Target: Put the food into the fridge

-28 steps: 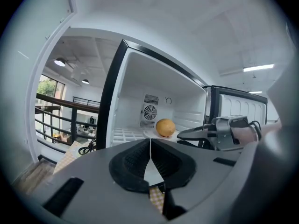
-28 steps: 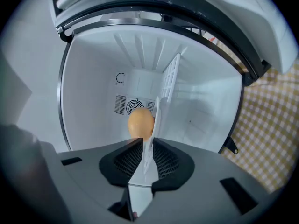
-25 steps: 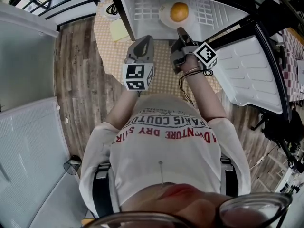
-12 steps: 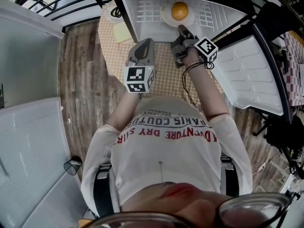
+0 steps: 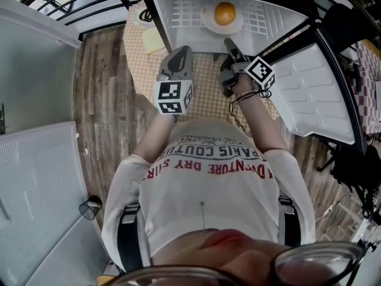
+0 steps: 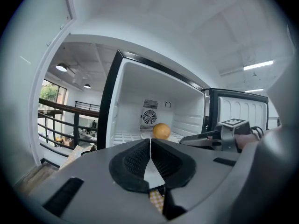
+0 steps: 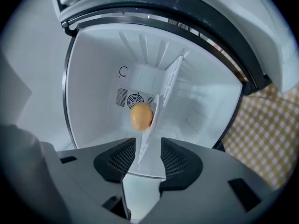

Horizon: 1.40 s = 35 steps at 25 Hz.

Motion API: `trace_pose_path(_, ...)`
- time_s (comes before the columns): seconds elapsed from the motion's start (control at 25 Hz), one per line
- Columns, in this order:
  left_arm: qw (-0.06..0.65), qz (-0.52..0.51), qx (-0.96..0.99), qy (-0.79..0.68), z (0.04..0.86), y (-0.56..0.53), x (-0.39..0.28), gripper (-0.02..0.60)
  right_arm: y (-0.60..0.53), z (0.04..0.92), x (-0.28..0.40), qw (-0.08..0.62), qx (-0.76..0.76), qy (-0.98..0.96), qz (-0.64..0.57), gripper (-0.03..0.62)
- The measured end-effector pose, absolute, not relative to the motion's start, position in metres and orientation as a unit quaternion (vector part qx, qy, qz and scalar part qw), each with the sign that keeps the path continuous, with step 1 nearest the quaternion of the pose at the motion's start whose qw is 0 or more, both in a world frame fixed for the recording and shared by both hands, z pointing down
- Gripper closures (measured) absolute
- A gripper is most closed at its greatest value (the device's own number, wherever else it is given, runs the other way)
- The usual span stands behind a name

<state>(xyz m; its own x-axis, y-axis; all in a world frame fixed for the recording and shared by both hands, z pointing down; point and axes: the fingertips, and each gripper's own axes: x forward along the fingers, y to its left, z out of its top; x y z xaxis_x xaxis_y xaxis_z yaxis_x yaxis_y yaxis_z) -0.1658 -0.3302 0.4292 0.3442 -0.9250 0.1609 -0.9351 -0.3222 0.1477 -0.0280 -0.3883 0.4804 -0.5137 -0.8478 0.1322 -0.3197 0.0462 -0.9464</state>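
An orange [image 5: 225, 13] lies on a white plate [image 5: 205, 21] on the shelf of the open mini fridge [image 5: 178, 14]. My right gripper [image 5: 229, 42] hovers just in front of the fridge mouth, tips close to the plate's near rim. Its jaws are opening. In the right gripper view the right gripper [image 7: 148, 155] is rolled, so the plate [image 7: 152, 125] looks edge-on in the gap, with the pads clear of it and the orange [image 7: 141, 116] beyond. My left gripper [image 5: 181, 51] is shut and empty over the table, left of the fridge front; its own view shows the left gripper [image 6: 150, 141] facing the orange [image 6: 161, 130].
The fridge stands on a round table with a checked cloth [image 5: 208, 94]. Its door [image 5: 315, 88] swings open to the right. A yellow pad [image 5: 152, 40] and a cable [image 5: 143, 15] lie at the table's left. A black railing [image 5: 77, 5] runs at the far left.
My right gripper has drawn back a little from the plate and its jaws now stand apart. The plate with the orange stays on the shelf. The left gripper has barely moved.
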Motion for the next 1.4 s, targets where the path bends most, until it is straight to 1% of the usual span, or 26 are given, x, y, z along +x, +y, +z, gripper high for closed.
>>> trace_pose_path(0.04,0.107,0.024,0.814,-0.571,0.429,-0.331,-0.164,0.554,-0.383,0.479,-0.027,0.233,-0.43,0.692,-0.531,0.421)
trace_pose_path(0.08,0.107,0.025,0.815,-0.569,0.429,-0.331,-0.162,0.554,-0.378,0.479,-0.025,0.219,-0.435,0.704,-0.517,0.451)
trace_pose_path(0.12,0.106,0.025,0.816,-0.567,0.429,-0.331,-0.16,0.554,-0.373,0.478,-0.023,0.202,-0.444,0.715,-0.5,0.515)
trace_pose_path(0.16,0.105,0.026,0.818,-0.565,0.429,-0.331,-0.157,0.554,-0.369,0.476,-0.021,0.183,-0.454,0.727,-0.482,0.55)
trace_pose_path(0.2,0.105,0.026,0.82,-0.563,0.428,-0.331,-0.154,0.554,-0.365,0.474,-0.019,0.165,-0.463,0.739,-0.461,0.557)
trace_pose_path(0.52,0.099,0.028,0.832,-0.546,0.425,-0.323,-0.137,0.554,-0.344,0.449,-0.025,0.073,-0.483,0.832,-0.263,0.568)
trace_pose_path(0.8,0.096,0.03,0.836,-0.54,0.425,-0.318,-0.13,0.554,-0.327,0.422,-0.039,0.001,-0.486,0.869,-0.094,0.568)
trace_pose_path(0.88,0.095,0.034,0.838,-0.535,0.427,-0.316,-0.127,0.554,-0.323,0.422,-0.043,-0.009,-0.482,0.872,-0.079,0.568)
trace_pose_path(1.0,0.093,0.037,0.842,-0.53,0.428,-0.314,-0.124,0.554,-0.322,0.425,-0.045,0.003,-0.478,0.873,-0.096,0.569)
trace_pose_path(1.4,0.09,0.037,0.839,-0.535,0.428,-0.314,-0.126,0.554,-0.326,0.426,-0.041,-0.015,-0.492,0.867,-0.083,0.568)
